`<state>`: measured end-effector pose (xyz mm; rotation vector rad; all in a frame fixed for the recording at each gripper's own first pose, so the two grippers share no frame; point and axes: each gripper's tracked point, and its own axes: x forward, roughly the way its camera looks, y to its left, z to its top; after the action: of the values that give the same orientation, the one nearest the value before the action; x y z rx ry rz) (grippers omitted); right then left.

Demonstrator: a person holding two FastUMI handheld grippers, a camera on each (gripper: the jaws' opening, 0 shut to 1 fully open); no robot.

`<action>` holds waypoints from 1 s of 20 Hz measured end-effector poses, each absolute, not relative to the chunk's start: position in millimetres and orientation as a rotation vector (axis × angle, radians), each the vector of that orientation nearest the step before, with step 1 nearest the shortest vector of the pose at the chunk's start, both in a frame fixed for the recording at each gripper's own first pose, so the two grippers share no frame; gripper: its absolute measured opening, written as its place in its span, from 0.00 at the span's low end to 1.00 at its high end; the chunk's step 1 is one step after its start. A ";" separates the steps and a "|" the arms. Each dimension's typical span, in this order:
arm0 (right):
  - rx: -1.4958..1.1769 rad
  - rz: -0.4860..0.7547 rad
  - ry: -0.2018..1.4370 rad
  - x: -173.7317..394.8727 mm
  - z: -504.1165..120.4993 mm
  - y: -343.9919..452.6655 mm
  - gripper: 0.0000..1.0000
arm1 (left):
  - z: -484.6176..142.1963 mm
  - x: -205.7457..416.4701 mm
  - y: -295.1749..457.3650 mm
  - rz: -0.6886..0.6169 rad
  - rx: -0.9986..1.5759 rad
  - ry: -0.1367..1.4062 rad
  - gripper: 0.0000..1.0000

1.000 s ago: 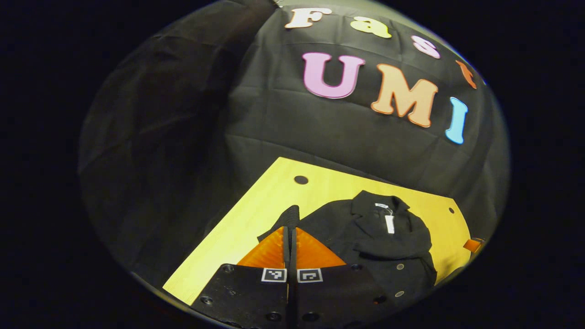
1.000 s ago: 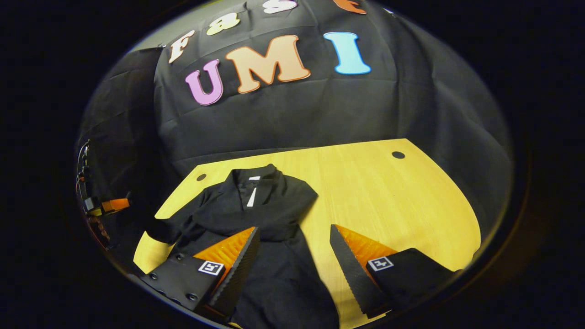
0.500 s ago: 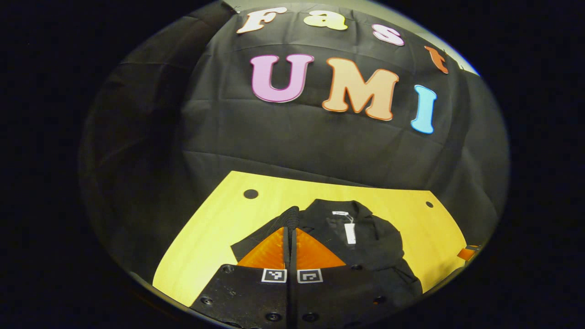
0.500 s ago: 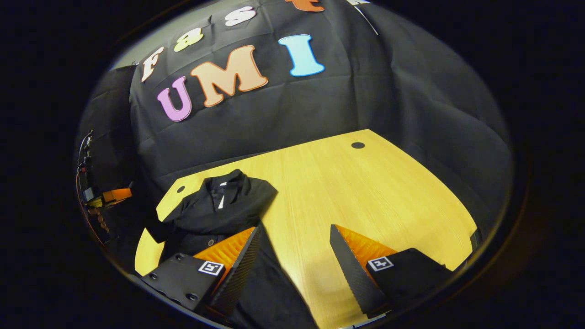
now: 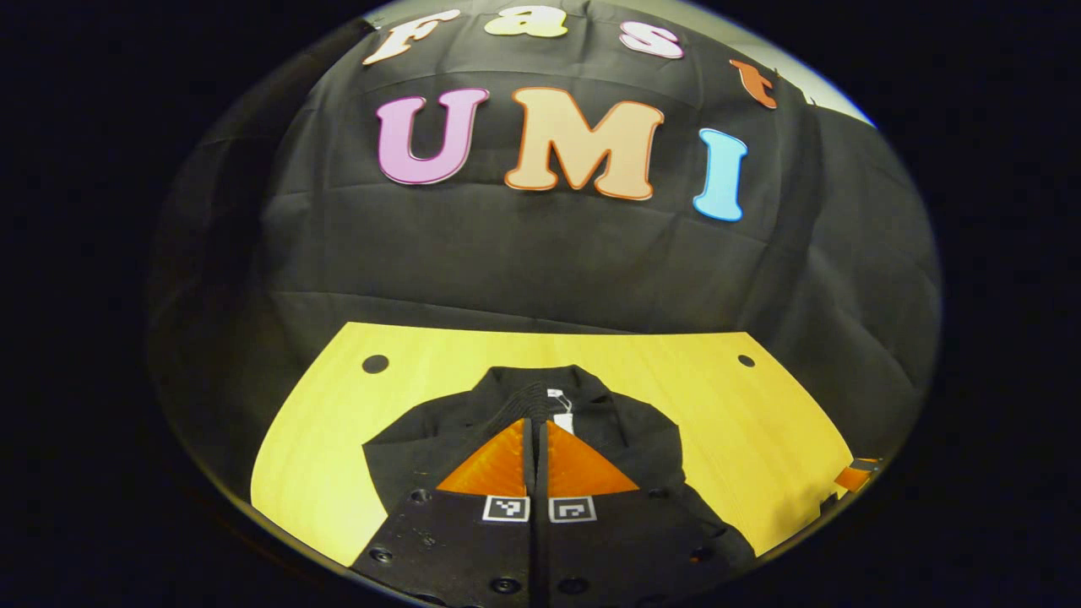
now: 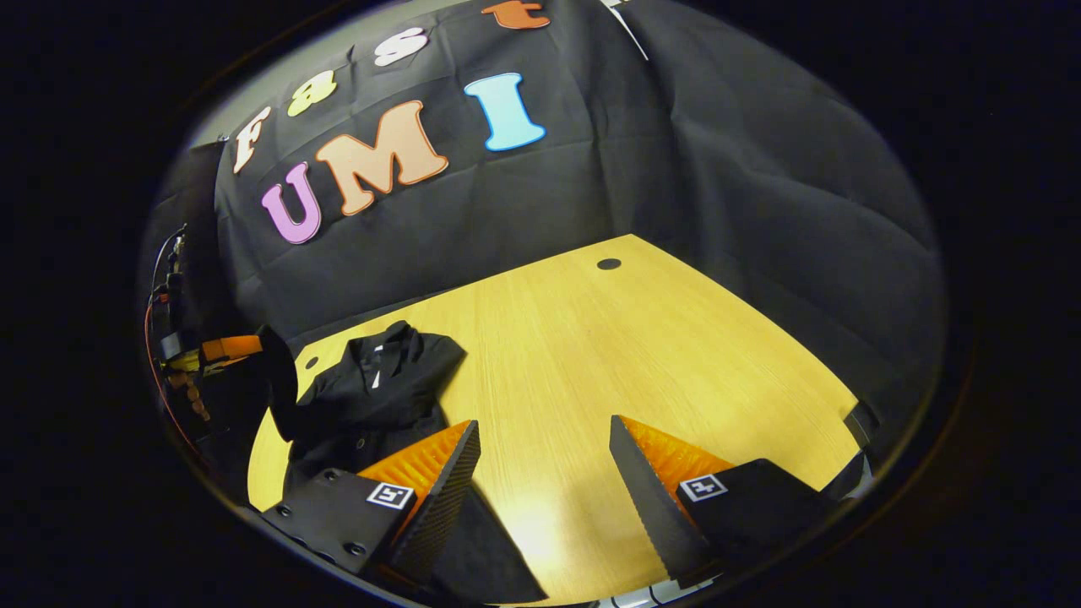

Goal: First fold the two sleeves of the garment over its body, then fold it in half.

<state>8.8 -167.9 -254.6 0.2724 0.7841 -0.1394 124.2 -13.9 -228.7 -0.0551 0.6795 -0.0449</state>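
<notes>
Left gripper (image 5: pixel 535 405): jaws pressed together, pinching a fold of black cloth, the sleeve (image 5: pixel 524 397), lifted over the garment's (image 5: pixel 629 439) middle. Garment lies on the yellow table (image 5: pixel 760 439), straight ahead of and under these jaws: black, collar (image 5: pixel 583 380) toward the far edge, white tag (image 5: pixel 561 409) just right of the tips, body rumpled.

Right gripper (image 6: pixel 545 460): jaws spread wide, holding nothing, bare table (image 6: pixel 633 338) between them. Garment (image 6: pixel 372 397) is left of these jaws, bunched, its hem (image 6: pixel 477 557) running under the left finger (image 6: pixel 439 485). The left gripper (image 6: pixel 224 348) is farther left, with the sleeve (image 6: pixel 279 380) hanging from it.
</notes>
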 end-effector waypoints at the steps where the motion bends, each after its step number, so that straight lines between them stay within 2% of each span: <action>1: 0.279 -0.151 0.782 5.2 -254.5 -173.8 0.98 | -232.8 126.6 -22.1 -0.057 -0.054 0.687 0.00; 10: 0.322 -0.242 0.782 -23.7 -255.2 -217.1 0.98 | -271.6 131.6 -85.6 -0.148 -0.021 0.776 0.00; 13: 0.336 -0.240 0.787 -26.6 -256.4 -217.7 0.98 | -287.4 135.4 -85.6 -0.114 0.014 0.807 0.00; 14: 0.335 -0.228 0.787 -25.9 -256.1 -216.9 0.98 | -286.8 130.5 -84.4 -0.094 0.019 0.811 0.03; 18: 0.312 -0.138 0.781 -15.5 -255.0 -210.8 0.98 | -252.3 129.8 -75.8 -0.038 0.034 0.689 1.00; 20: 0.300 -0.072 0.789 -9.8 -257.2 -200.7 0.98 | -232.9 111.7 -65.3 -0.009 0.038 0.650 0.92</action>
<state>-9.8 -200.7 -257.2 0.2996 0.7886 -0.0716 111.7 -65.3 -232.9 0.0380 0.6497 -0.0092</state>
